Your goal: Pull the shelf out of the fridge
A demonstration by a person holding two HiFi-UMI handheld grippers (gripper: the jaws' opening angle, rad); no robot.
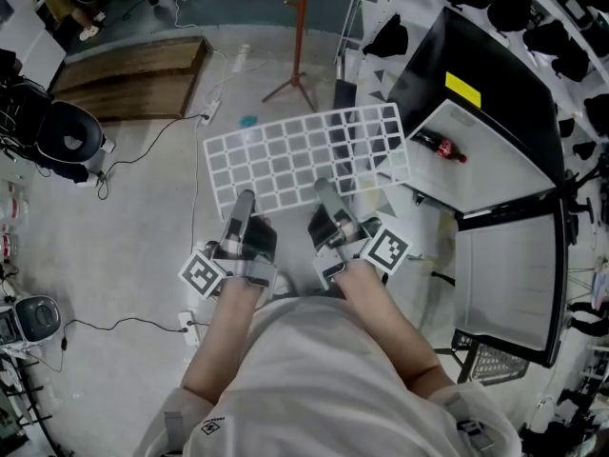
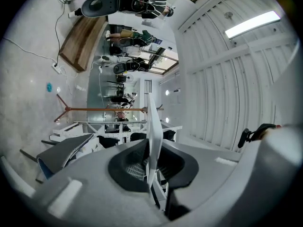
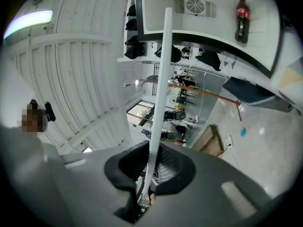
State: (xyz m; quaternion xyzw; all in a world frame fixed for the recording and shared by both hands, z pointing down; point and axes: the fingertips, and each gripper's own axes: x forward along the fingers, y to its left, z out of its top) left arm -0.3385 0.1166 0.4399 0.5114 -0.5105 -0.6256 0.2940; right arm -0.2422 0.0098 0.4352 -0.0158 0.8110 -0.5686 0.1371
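Note:
The white grid shelf (image 1: 306, 154) hangs in the air in front of me, fully outside the fridge (image 1: 495, 150). My left gripper (image 1: 242, 206) is shut on the shelf's near edge at the left. My right gripper (image 1: 328, 198) is shut on the same edge further right. In the left gripper view the shelf (image 2: 154, 131) shows edge-on as a thin white strip clamped between the jaws. The right gripper view shows the shelf (image 3: 161, 93) edge-on too, pinched between the jaws. The fridge stands open at the right, its black door (image 1: 481, 60) swung out.
A cola bottle (image 1: 445, 148) lies on the white shelf inside the fridge, seen also in the right gripper view as the bottle (image 3: 242, 19). A red stand (image 1: 301, 36) and a wooden board (image 1: 133, 74) are on the floor beyond. Cables and a power strip (image 1: 207, 110) lie at the left.

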